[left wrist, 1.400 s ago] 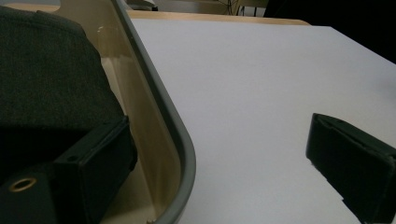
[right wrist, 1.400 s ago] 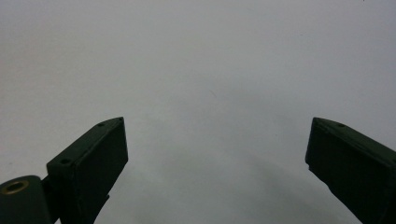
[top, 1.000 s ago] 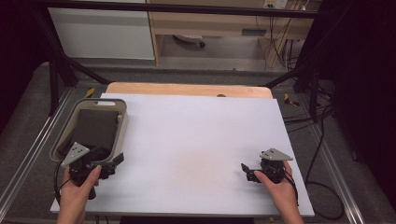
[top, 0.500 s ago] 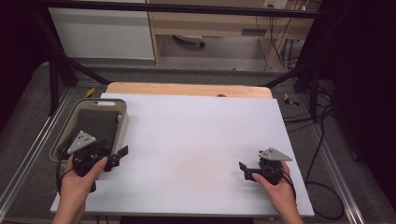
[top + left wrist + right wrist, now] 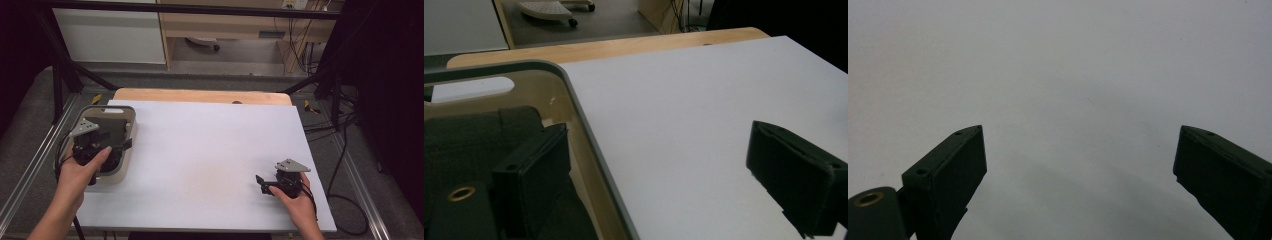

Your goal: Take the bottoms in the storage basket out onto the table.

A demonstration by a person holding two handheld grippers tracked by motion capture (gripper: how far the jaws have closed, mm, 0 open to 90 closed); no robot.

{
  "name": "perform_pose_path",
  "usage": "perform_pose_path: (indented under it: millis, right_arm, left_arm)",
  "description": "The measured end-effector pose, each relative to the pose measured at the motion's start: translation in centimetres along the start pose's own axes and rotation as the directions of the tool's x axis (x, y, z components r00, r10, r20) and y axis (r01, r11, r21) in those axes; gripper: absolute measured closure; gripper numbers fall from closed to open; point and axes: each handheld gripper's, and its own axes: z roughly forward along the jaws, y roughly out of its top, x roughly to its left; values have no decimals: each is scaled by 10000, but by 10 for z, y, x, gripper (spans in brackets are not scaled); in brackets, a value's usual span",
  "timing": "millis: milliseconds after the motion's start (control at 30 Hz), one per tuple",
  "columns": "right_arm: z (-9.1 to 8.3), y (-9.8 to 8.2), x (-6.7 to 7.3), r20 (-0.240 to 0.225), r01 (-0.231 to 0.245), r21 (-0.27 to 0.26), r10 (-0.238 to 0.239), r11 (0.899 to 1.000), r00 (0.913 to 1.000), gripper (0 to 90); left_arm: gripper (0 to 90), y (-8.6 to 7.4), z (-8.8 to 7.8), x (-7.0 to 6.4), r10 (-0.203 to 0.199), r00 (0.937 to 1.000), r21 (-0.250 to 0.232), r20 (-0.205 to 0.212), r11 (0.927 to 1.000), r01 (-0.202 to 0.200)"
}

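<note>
Left claw (image 5: 117, 145) — jaws wide, straddling the tray (image 5: 131, 131) rim, dark cloth (image 5: 469, 132) at its 9 o'clock; right claw (image 5: 261, 184) wide, empty, well apart.

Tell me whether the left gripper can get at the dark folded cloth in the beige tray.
Probably yes: the left gripper hangs open over the beige tray, one jaw already above the dark folded cloth, nothing between them.

Your left claw (image 5: 116, 146) straddles the right wall of the beige rounded plastic tray (image 5: 131, 131); that rim blocks any sideways slide, and dark folded fabric (image 5: 469, 135) fills the tray floor. The white worktop (image 5: 210, 150) lies bare between the tray and your right claw (image 5: 262, 184), jaws spread wide.
</note>
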Motion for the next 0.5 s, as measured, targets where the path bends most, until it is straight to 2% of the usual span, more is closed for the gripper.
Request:
perform_pose_path:
  millis: [67,100,133,267,500]
  right_arm:
    - [1,0,1,22,151,15,-151,9999,9999,76]
    - [1,0,2,26,188,6,-188,9998,9998,77]
    - [1,0,2,20,172,46,-172,9998,9999,77]
    - [2,1,2,50,259,84,-260,9996,9996,77]
    - [2,1,3,41,344,172,-345,9993,9994,77]
  left_arm:
    - [105,5,2,8,52,9998,-9,-175,10000,-52]
    - [105,5,2,8,52,9998,-9,-175,10000,-52]
    - [105,9,2,16,-89,9995,-161,-305,9998,84]
    - [111,17,5,32,-213,9977,-184,-646,9996,201]
    - [148,24,12,64,-497,9904,-47,-1291,9988,495]
